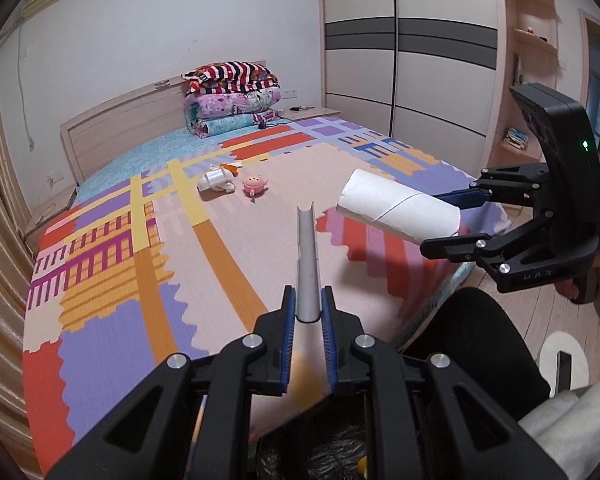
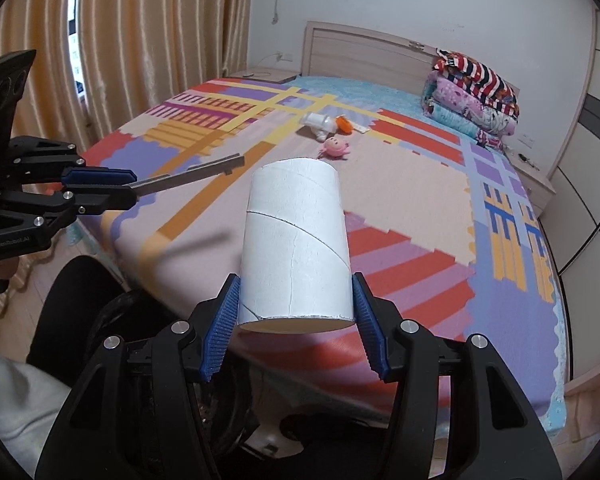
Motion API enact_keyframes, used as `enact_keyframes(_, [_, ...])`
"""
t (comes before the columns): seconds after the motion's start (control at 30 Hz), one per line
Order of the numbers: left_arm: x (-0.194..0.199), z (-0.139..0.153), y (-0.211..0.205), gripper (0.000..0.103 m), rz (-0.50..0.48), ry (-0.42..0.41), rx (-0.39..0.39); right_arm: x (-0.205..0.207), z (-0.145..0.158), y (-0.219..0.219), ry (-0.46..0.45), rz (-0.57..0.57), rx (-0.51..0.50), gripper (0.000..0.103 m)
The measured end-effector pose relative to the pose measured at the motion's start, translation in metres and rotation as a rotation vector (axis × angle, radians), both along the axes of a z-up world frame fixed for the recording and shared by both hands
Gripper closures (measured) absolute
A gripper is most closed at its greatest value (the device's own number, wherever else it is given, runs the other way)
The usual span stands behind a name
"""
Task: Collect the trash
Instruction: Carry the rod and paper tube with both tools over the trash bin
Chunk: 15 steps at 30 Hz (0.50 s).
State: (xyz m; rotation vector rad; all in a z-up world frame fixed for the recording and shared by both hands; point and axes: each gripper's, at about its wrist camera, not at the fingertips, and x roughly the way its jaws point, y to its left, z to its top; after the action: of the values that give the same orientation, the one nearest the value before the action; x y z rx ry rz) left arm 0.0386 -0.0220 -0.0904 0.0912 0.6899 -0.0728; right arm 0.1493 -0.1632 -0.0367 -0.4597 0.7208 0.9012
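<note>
I am carrying two pieces of trash above the near edge of the bed [image 1: 112, 248], and I am describing every position relative to that bed. My right gripper [image 2: 296, 320] is grasping a white cardboard tube [image 2: 296, 240], with the jaws clenched on opposite sides of its near end; the tube is projecting forward over the mattress. I am judging this tube to be light, hollow and easy to crush: the near rim is already looking ragged and a crack is running along the wall, so moderate pressure close to the rim is advisable, not a squeeze at mid-length. My left gripper [image 1: 310, 320] is holding a thin grey strip [image 1: 308, 264] with a channel-shaped section, and the jaws are closed tight on its near end while the rest is pointing out over the bed. I am judging this strip to be stiff, light and smooth, so it may be slipping or swinging if the grip loosens. Below both grippers, at the foot of the bed, a black bin bag [image 1: 320, 452] is showing, which I am taking to be the drop point. Further items are lying near the middle of the bed: a white plastic bottle [image 2: 320, 122], an orange cap [image 2: 344, 123] and a pink toy [image 2: 335, 147].
</note>
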Motion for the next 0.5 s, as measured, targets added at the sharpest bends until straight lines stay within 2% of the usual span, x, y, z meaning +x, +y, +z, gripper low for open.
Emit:
enact_keyframes(0.33, [-0.049,-0.018,-0.015,0.091,-0.011,0.059,-0.034,-0.049,-0.016,-0.007,0.092,0.108,-0.019,0.048])
enact_keyframes(0.5, [-0.068,-0.040,-0.016,0.091,-0.008,0.130,-0.072,-0.068,-0.034,-0.005,0.144,0.178,-0.054,0.048])
